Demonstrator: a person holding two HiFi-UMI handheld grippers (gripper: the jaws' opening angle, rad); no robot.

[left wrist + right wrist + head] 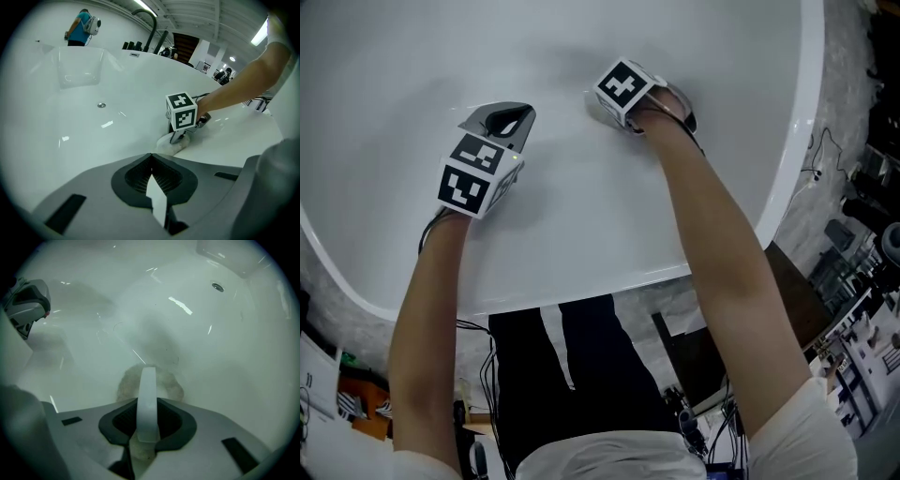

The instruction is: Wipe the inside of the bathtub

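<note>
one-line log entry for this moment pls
right gripper: shut on cloth, cloth against bathtub inside | left gripper: shut, empty | step: wipe

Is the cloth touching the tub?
Touching. The right gripper view shows the cloth squashed flat against the tub with no gap. The left gripper view shows it resting there too.

— Bright or dim?
— Fairly bright and even, lit from above. Long ceiling strip lights show in the left gripper view, and they leave thin white glints on the glossy white bathtub.
— Any hard shadows?
— No, only soft grey shadows. Both gripper views bend at the rim and go black in the corners. The pale wad of cloth at the right hand-held gripper looks grainy and unsharp.
</note>
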